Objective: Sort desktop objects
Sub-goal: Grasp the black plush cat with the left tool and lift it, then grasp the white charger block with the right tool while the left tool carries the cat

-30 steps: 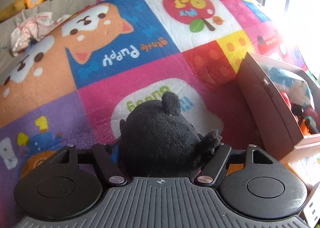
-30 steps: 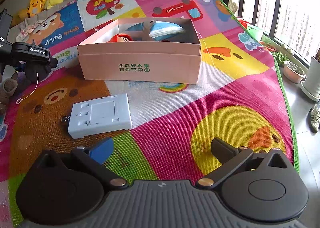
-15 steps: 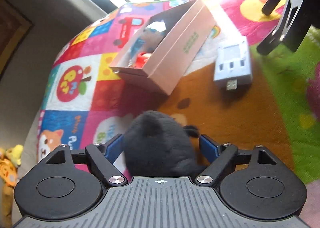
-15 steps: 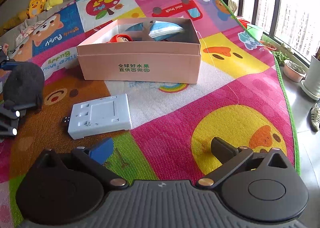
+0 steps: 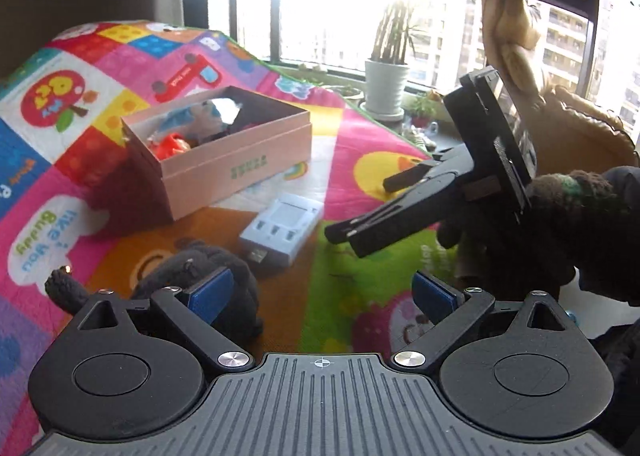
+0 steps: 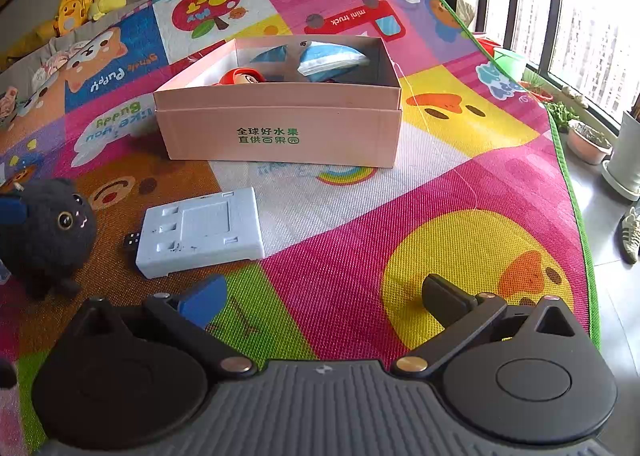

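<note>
A black plush cat point(image 5: 208, 280) point(image 6: 44, 228) sits on the colourful play mat, beside my left gripper's left finger and outside the gap. My left gripper point(image 5: 320, 292) is open and empty. A pale blue plastic device point(image 5: 282, 228) point(image 6: 200, 232) lies on the mat right of the cat. A pink cardboard box point(image 5: 224, 156) point(image 6: 280, 120) stands open behind it, holding a red toy point(image 6: 242, 77) and a blue-white packet point(image 6: 332, 56). My right gripper point(image 6: 324, 296) is open and empty above the mat; it also shows in the left wrist view point(image 5: 400, 208).
The mat's green edge point(image 6: 576, 216) runs along the right, with grey floor, potted plants point(image 6: 588, 140) and a shoe point(image 6: 630, 232) beyond. Yellow plush toys point(image 6: 84, 4) lie at the far left. A gloved hand point(image 5: 560, 224) holds the right gripper.
My left gripper swung round toward the window, opened and let go of the black plush cat, which now sits on the mat. The right gripper has not moved.
</note>
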`<state>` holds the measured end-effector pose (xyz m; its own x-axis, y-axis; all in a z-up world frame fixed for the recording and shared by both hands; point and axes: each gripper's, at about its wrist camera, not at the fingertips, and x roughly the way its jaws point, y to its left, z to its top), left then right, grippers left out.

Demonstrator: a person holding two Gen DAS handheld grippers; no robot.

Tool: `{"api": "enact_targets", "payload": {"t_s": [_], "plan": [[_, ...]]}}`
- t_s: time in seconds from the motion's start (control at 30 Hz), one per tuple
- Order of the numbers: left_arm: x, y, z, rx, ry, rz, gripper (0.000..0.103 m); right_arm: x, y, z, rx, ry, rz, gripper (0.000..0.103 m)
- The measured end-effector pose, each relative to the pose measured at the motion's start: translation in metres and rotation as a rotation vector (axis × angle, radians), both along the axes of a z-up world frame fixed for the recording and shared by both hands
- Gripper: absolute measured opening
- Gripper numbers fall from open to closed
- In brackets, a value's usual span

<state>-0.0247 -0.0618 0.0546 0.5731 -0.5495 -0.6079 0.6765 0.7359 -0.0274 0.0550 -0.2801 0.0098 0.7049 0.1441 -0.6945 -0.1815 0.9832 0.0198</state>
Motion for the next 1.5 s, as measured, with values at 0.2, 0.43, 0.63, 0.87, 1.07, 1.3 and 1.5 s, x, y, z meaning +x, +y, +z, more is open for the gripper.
{"api": "enact_targets", "payload": {"t_s": [0.2, 0.43, 0.63, 0.87, 1.07, 1.3, 1.5], "plan": [[-0.031, 0.024, 0.025, -0.024, -0.126, 0.123, 0.100, 0.000, 0.000, 0.000, -0.002, 0.000, 0.002, 0.103], [-0.013, 0.057, 0.023, 0.001, -0.138, 0.335, 0.103, -0.015, 0.006, 0.015, 0.001, -0.056, 0.143, 0.103], [0.030, 0.030, -0.028, 0.092, -0.062, 0.307, 0.102, -0.012, 0.036, 0.030, -0.073, -0.077, 0.271, 0.103], [0.036, 0.036, -0.033, 0.052, 0.000, 0.315, 0.081, 0.000, 0.052, 0.028, -0.041, -0.050, 0.320, 0.103], [0.021, 0.048, -0.030, 0.070, 0.005, 0.328, 0.081, 0.024, 0.069, 0.016, -0.031, 0.002, 0.327, 0.103], [0.021, 0.050, -0.030, 0.066, 0.019, 0.352, 0.089, 0.029, 0.059, 0.016, 0.008, 0.057, 0.260, 0.091], [0.033, 0.037, -0.010, 0.059, -0.015, 0.338, 0.078, -0.002, 0.030, 0.061, 0.015, -0.088, 0.244, 0.091]]}}
